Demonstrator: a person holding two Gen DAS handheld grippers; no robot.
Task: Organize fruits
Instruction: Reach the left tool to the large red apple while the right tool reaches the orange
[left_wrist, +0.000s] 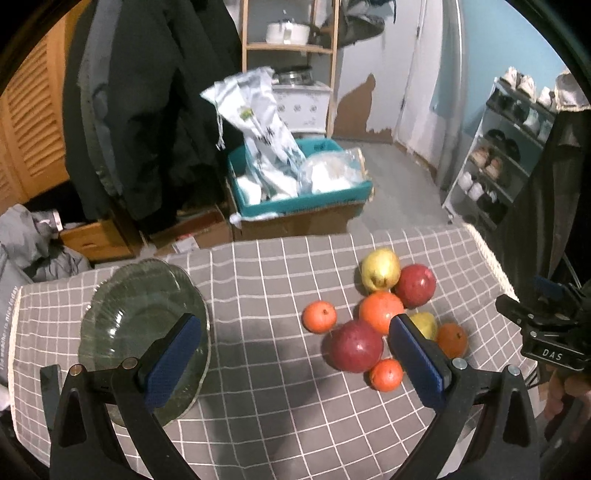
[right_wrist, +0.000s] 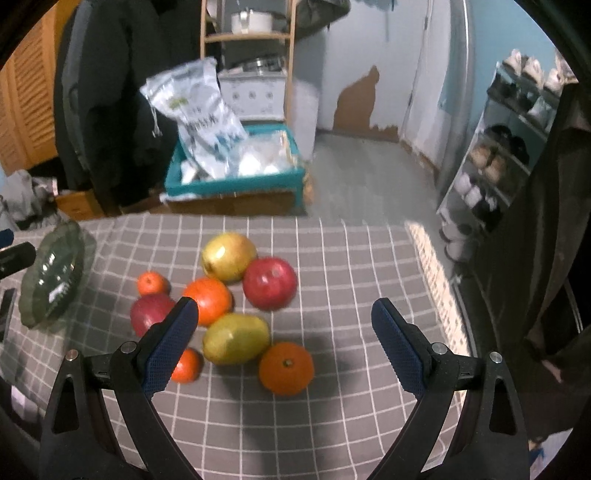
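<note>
Eight fruits lie clustered on the checked tablecloth (right_wrist: 332, 424), most of them touching a neighbour: two yellow-green pears (right_wrist: 235, 339), two red apples (right_wrist: 269, 283), two larger oranges (right_wrist: 286, 367) and two small mandarins (right_wrist: 186, 365). Judged by appearance, each is rounded, firm and smooth-skinned, moderately heavy for its bulk and apt to roll; the widest girth offers the surest hold, with light pressure to avoid bruising. The nearest orange stands slightly apart at the cluster's edge and is the most accessible. The right gripper (right_wrist: 284, 343) hovers above the cluster, jaws spread wide, holding nothing. The left gripper (left_wrist: 295, 354) is likewise released and empty. The only container, a ribbed glass plate (left_wrist: 122, 325), sits well apart on the left, empty and fragile.
</note>
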